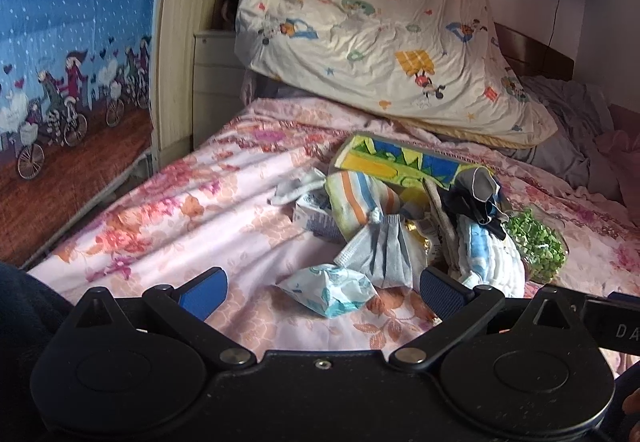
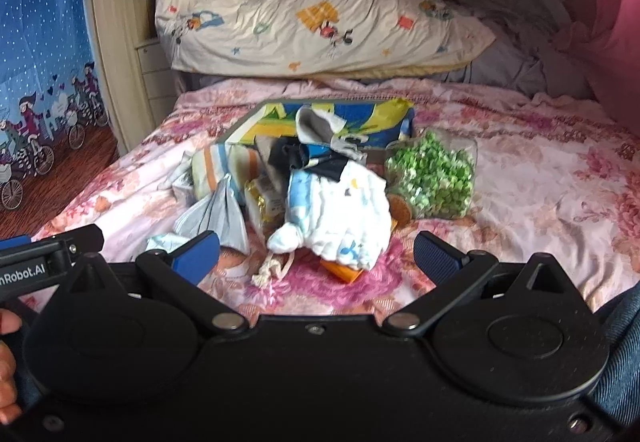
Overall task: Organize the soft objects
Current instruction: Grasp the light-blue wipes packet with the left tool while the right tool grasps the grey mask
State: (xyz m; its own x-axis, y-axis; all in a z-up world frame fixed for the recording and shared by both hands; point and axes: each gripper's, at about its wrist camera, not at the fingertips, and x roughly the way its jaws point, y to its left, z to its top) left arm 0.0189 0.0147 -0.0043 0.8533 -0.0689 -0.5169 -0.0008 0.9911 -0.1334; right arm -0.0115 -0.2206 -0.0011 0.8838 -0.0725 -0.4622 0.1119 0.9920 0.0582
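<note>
Over by the bed's [image 1: 168, 210] left edge, the left gripper [image 1: 320, 292] is hovering with fingers apart, holding nothing, a tissue pack [image 1: 330, 288] lying just ahead between them. The pile is sitting mid-bed: a grey mask [image 2: 218, 216], a striped cloth [image 2: 224, 170], then a white bundle [image 2: 344, 214] with a black scrap [image 2: 286, 156] on top. The right gripper [image 2: 316, 254] is waiting near the bundle, fingers likewise spread and empty. Further right, a jar [image 2: 432, 178] of green bits is touching the heap. I reckon tugging the bundle could roll that jar or drag tangled neighbours along.
</note>
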